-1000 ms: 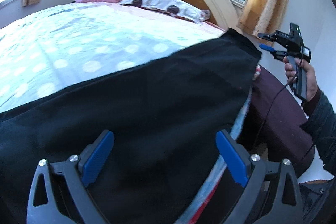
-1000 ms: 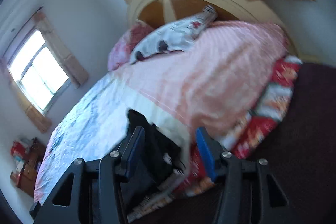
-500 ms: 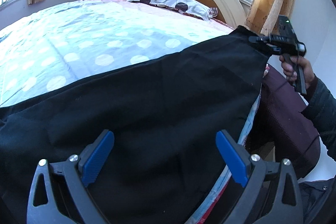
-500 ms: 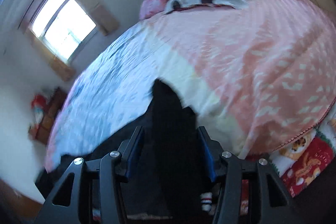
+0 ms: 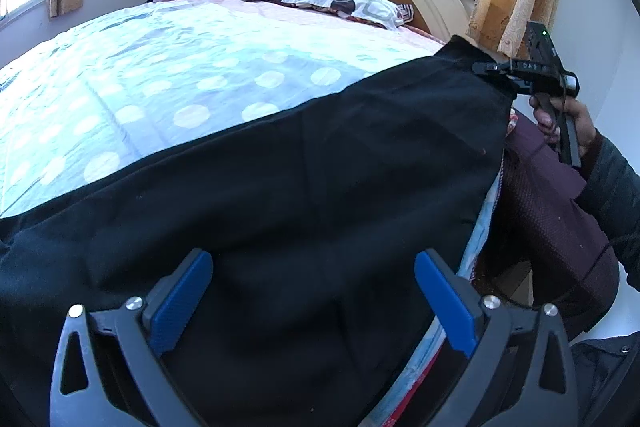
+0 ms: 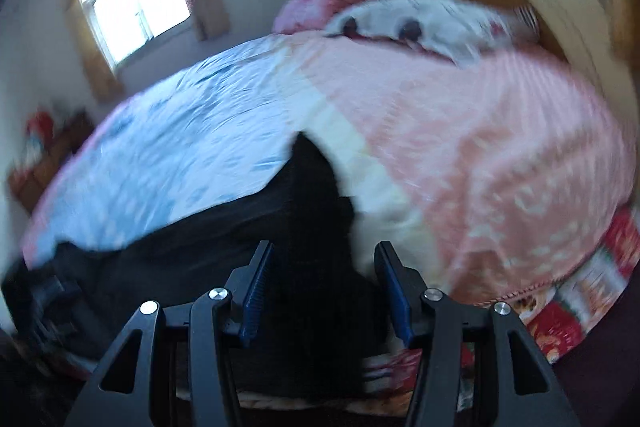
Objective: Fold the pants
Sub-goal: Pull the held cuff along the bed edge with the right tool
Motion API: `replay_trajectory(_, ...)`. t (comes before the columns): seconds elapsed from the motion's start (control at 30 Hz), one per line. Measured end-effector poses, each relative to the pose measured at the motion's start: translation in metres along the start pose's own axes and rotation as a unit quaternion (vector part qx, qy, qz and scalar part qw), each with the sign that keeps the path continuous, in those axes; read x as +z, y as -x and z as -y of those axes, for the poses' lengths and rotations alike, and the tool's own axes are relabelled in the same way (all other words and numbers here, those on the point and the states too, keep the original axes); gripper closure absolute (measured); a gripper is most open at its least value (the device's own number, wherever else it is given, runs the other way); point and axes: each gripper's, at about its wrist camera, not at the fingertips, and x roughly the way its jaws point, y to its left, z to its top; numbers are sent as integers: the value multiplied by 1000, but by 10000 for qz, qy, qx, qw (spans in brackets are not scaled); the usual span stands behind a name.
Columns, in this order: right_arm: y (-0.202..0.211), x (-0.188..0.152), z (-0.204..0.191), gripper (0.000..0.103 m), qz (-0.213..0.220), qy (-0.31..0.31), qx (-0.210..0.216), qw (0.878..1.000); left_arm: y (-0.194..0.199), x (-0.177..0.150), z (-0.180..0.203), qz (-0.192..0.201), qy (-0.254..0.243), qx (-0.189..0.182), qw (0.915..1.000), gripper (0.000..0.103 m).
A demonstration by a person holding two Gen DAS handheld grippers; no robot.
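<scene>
Though blurred, black pants (image 5: 304, 187) cover a dotted bedspread (image 5: 152, 79) beneath windows (image 6: 132, 3).

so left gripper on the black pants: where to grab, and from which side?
Take the near hem edge of the black pants, coming in low from the bed's near side. The cloth lies flat, so only the edge gives a lip to pinch. The left gripper is open above it; the right gripper straddles the far corner.

Left gripper (image 5: 316, 301) hangs with jaws spread wide; right gripper (image 6: 322, 289) has jaws parted, gripped by a hand (image 5: 564, 119).
</scene>
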Motion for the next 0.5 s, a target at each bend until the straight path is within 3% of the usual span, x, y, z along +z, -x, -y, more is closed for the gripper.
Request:
replay_trajectory(0.13, -2, 8, 24, 50, -180, -499, 685, 9962, 0, 0, 0, -12, -23, 11, 10000, 0)
replay_trajectory(0.27, -3, 3, 20, 76, -452, -486, 1069, 9920, -1, 0, -2, 23, 1, -6, 10000, 0)
replay_trajectory(0.4, 0, -2, 9, 94, -319, -613, 870, 9938, 0, 1, -2, 22, 3, -15, 10000, 0)
replay_trajectory(0.5, 19, -2, -15, 95, 21, -630, 851, 9944, 6, 3, -6, 89, 200, -179, 9996, 0)
